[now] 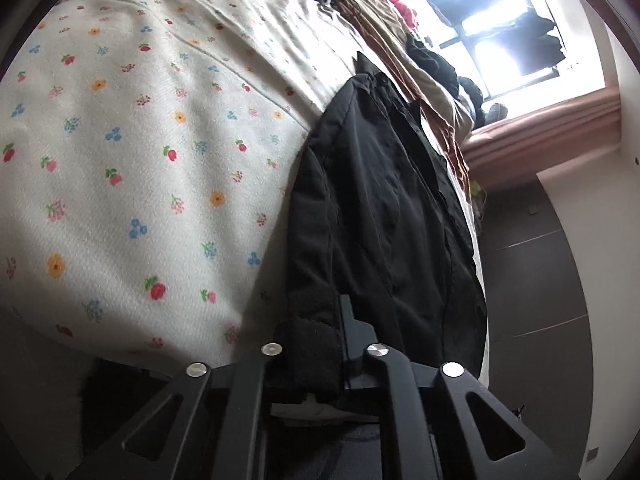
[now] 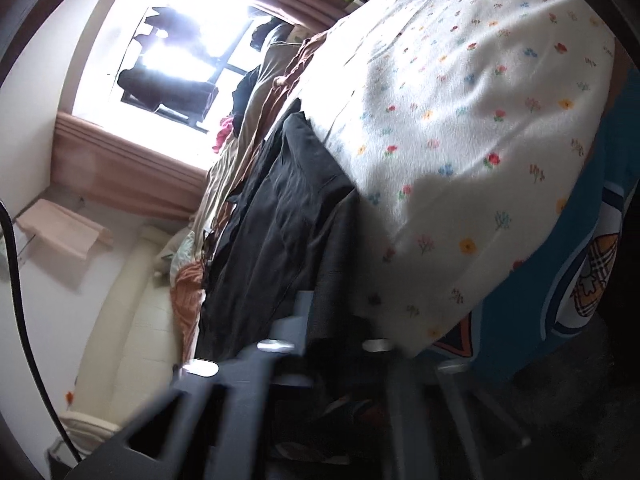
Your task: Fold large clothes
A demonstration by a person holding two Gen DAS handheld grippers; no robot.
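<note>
Bed (image 1: 120, 140) with floral blanket; black jacket (image 1: 380, 200) lies along its edge. We've both tools, left (image 1: 324, 344) and right (image 2: 332, 340), clamped on its near end. Mid-fold; next, carry it across evenly.

My bed (image 1: 120, 208) wears a cream blanket (image 1: 168, 92) dotted with small flowers. Along its edge lies a black garment (image 1: 384, 208), and past it, toward the window, a heap of brown and tan clothes (image 2: 256, 120).
</note>
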